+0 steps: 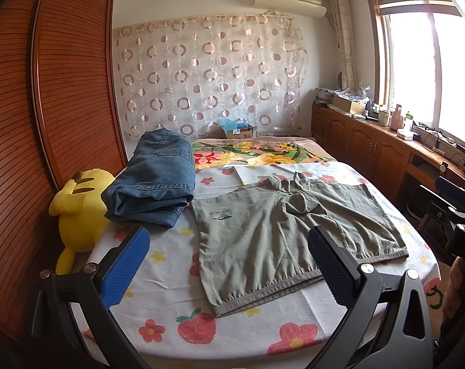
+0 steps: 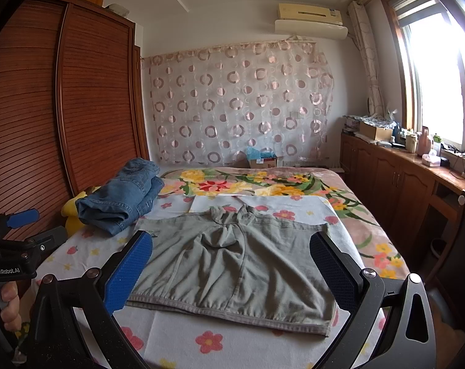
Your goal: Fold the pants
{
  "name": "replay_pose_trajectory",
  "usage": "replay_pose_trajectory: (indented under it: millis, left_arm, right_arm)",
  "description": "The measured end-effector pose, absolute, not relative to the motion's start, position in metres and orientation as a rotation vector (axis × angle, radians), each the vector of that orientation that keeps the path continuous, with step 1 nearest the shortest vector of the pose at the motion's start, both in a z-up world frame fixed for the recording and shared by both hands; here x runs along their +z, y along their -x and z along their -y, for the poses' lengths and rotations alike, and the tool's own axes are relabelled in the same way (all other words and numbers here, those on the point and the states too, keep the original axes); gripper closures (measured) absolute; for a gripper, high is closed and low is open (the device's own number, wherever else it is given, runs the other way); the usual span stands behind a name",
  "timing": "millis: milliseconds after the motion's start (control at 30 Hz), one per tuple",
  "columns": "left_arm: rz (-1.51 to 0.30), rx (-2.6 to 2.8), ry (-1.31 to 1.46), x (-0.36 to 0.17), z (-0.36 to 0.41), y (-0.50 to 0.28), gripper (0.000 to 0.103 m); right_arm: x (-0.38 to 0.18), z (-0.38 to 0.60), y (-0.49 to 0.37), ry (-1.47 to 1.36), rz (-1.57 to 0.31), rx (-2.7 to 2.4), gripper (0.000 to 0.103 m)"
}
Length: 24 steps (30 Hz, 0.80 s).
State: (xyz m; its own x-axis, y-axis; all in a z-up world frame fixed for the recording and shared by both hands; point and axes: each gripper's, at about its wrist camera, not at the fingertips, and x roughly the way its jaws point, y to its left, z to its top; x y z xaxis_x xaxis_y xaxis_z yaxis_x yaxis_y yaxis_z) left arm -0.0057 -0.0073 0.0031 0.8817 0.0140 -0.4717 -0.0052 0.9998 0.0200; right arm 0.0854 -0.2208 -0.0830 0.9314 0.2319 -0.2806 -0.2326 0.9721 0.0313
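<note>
Olive-green shorts (image 1: 293,233) (image 2: 232,264) lie spread flat on the flowered sheet, waistband toward me and legs pointing away. My left gripper (image 1: 229,246) hovers open over the near left part of the shorts, its blue pads wide apart and holding nothing. My right gripper (image 2: 232,252) also stands open above the shorts, one pad near each side edge. The other hand-held gripper (image 2: 20,218) shows at the left edge of the right wrist view, held by a hand (image 2: 8,307).
Folded blue jeans (image 1: 155,181) (image 2: 121,200) sit at the bed's left, beside a yellow plush toy (image 1: 78,212). A wooden wardrobe (image 1: 63,92) lines the left wall. Low cabinets (image 1: 370,141) with clutter run under the window at right.
</note>
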Motion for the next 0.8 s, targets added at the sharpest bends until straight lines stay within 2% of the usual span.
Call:
replay_pose_trajectory:
  millis: [600, 800]
  left_arm:
    - [-0.57, -0.037, -0.08, -0.011, 0.028, -0.021, 0.0]
    - [-0.625, -0.086, -0.102, -0.025, 0.029, -0.051, 0.0]
  right_arm:
    - [-0.09, 0.23, -0.103, 0.01, -0.338, 0.255, 0.002]
    - [-0.092, 0.239, -0.114, 0.023, -0.353, 0.262, 0.009]
